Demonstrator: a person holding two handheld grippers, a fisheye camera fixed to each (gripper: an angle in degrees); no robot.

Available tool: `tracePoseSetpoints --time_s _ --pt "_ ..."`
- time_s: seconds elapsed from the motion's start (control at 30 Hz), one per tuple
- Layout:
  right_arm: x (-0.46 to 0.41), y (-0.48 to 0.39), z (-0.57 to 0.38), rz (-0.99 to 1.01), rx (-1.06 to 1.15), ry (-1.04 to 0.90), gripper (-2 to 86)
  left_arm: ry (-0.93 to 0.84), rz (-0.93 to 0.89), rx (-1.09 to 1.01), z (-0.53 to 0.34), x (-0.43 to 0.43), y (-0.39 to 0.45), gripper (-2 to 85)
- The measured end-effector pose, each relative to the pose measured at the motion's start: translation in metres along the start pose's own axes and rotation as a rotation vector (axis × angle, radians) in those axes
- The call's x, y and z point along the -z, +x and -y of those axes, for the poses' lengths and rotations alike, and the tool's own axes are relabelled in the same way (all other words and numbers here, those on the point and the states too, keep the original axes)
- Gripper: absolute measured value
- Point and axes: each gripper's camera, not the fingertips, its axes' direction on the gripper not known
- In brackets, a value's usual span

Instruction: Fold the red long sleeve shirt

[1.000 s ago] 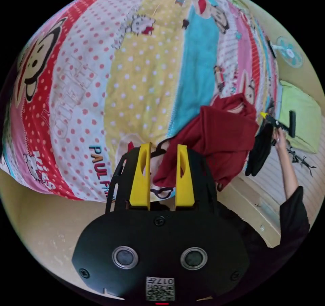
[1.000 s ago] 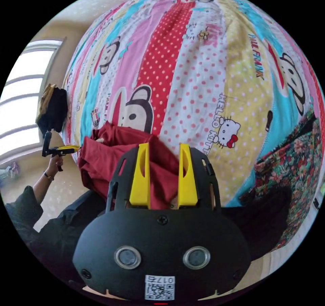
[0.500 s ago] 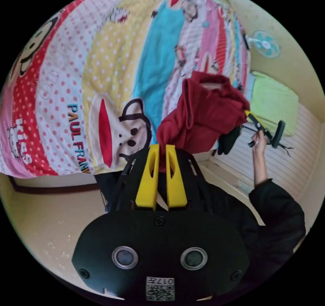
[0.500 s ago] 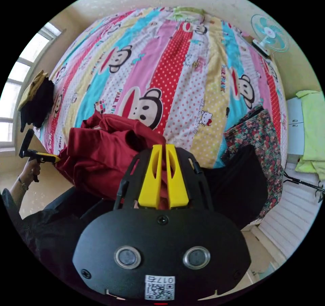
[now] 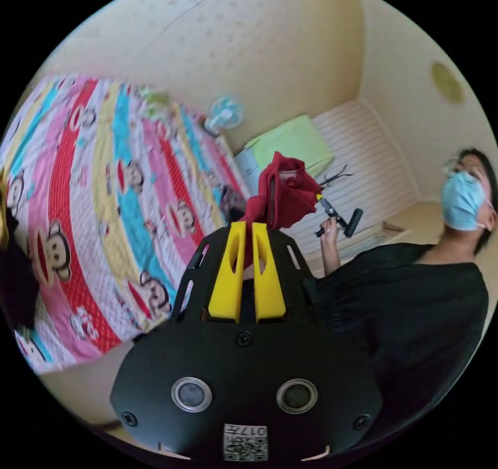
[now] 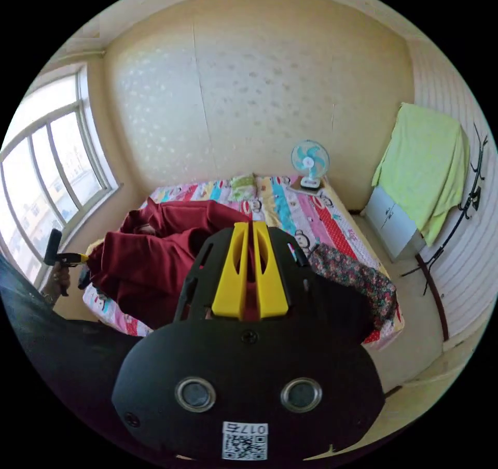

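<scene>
Your left gripper (image 5: 248, 229): fingers clamped on red long sleeve shirt (image 5: 282, 194), bunched beyond fingertips. Your right gripper (image 6: 250, 229): fingers clamped on same shirt, hanging above bed (image 6: 332, 225) beyond fingers.

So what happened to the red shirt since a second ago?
Both grippers, left and right, closed on the shirt and lifted it off the bed into the air. The flowery cloth stayed on the bed.

Both views look from above, sharing the bed (image 5: 93, 189) (image 6: 332, 215).
</scene>
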Motion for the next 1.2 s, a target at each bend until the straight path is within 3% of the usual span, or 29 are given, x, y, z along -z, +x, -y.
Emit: tracePoseSetpoints --time_s 0.07,0.17,0.3,0.4,0.5,0.63,0.73,0.83,0.9,1.0,1.1,1.2 --pt "0.029 -0.009 0.007 0.022 0.032 0.137 1.4 0.181 -0.034 -0.144 0.003 0.051 0.038 0.0" --pt "0.029 -0.004 0.022 0.096 0.023 0.214 1.6 0.363 -0.097 -0.168 0.009 0.094 0.044 -0.1" --pt "0.028 -0.007 0.048 0.37 -0.06 0.317 1.6 0.505 -0.258 -0.237 0.018 0.118 0.058 -0.1" --pt "0.05 -0.018 0.049 0.42 -0.045 0.404 1.8 0.585 -0.295 -0.3 0.006 0.144 0.081 -0.2" --pt "0.065 -0.021 0.045 0.427 -0.063 0.465 1.9 0.631 -0.189 -0.358 -0.013 0.171 0.11 -0.2" --pt "0.023 -0.01 0.072 0.465 -0.113 0.452 2.1 0.594 0.128 -0.417 0.007 0.177 0.139 0.0" --pt "-0.074 0.007 0.127 0.367 -0.147 0.328 2.5 0.494 0.234 -0.341 0.083 0.159 0.109 0.4" --pt "-0.233 0.036 0.182 0.235 -0.119 0.04 3.2 0.359 0.316 -0.107 0.183 0.124 0.022 0.7" --pt "-0.362 0.075 0.171 0.216 -0.28 -0.402 4.1 0.299 0.409 0.15 0.216 0.106 -0.044 3.5" --pt "-0.424 0.103 0.094 0.177 -0.378 -0.652 5.0 0.233 0.384 0.362 0.204 0.077 -0.113 4.0" --pt "-0.459 0.112 0.0 0.218 -0.29 -0.875 5.7 0.089 0.327 0.425 0.151 0.024 -0.15 4.5" --pt "-0.469 0.13 -0.101 0.178 -0.26 -1.157 6.8 -0.229 0.402 0.549 0.083 -0.042 -0.183 6.2"
